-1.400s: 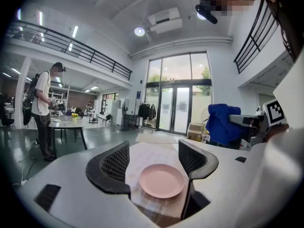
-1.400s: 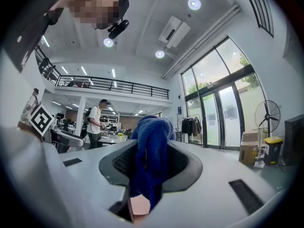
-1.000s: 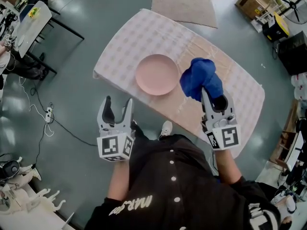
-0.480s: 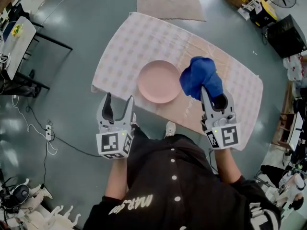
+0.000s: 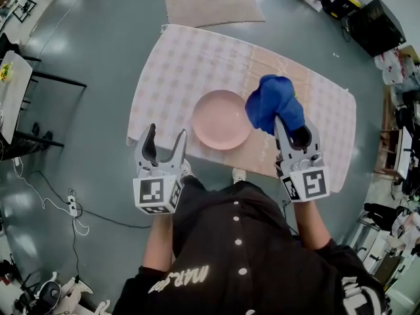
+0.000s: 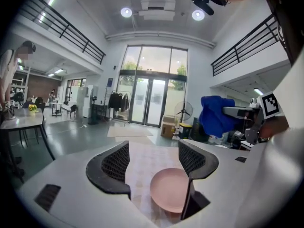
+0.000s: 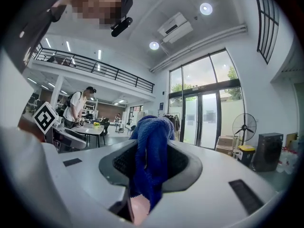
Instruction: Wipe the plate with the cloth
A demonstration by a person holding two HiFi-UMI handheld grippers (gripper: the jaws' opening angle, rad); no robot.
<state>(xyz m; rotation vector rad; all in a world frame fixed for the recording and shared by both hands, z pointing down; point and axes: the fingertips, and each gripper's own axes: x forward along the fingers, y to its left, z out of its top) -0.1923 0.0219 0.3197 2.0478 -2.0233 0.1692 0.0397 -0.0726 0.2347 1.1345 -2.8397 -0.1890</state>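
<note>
right gripper (image 5: 291, 127) clamped the blue cloth (image 5: 274, 105) beside the pink plate (image 5: 222, 119); left gripper (image 5: 163, 147), jaws wide and empty, hovered off the table (image 5: 170, 64) edge.

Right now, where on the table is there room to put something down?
The far left half of the table, beyond the plate, is bare. So is the right end past the cloth. The middle is crowded: plate beside the cloth held by the right gripper.

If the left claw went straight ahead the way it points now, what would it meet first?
Probably the pink plate, or the tablecloth just left of it; its height above them is unclear.
</note>
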